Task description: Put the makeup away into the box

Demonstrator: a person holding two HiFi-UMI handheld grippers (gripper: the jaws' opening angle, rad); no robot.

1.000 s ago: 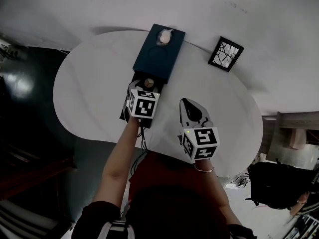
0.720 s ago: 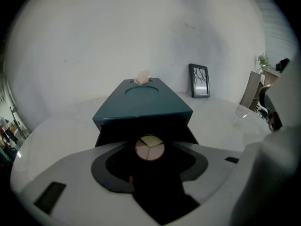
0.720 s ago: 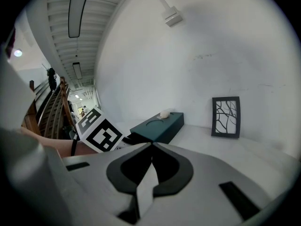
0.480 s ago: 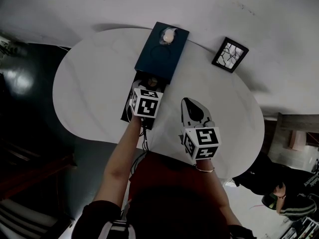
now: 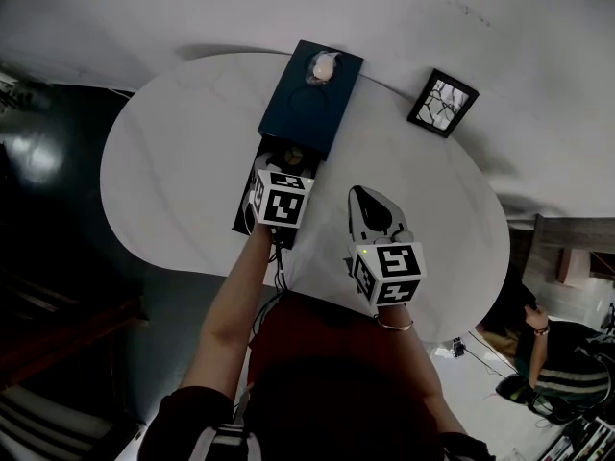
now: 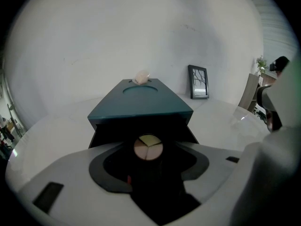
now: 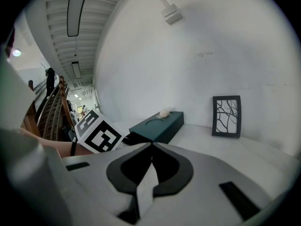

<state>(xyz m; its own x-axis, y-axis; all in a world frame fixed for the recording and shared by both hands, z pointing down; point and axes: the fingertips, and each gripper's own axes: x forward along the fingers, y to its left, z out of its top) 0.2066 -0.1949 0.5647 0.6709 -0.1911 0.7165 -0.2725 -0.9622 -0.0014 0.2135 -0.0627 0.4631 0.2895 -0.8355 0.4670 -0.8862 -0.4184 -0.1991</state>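
A teal box (image 5: 309,104) stands at the back of the white oval table (image 5: 173,171), its black drawer (image 5: 244,215) pulled out toward me. My left gripper (image 5: 283,166) hangs over the drawer. Its jaws are shut on a black makeup compact (image 6: 148,147) with a round three-shade pan; in the head view the compact (image 5: 292,157) sits at the fingertips just in front of the box (image 6: 141,105). My right gripper (image 5: 365,202) hovers over the table to the right, shut and holding nothing (image 7: 150,145).
A small pale lump (image 5: 323,65) rests in a round dip on the box top. A black picture frame (image 5: 442,104) leans on the wall at the back right. A person (image 5: 548,373) crouches on the floor beyond the table's right edge.
Both grippers have stayed almost where they were. The view shifted slightly, and the person on the floor at the lower right moved.
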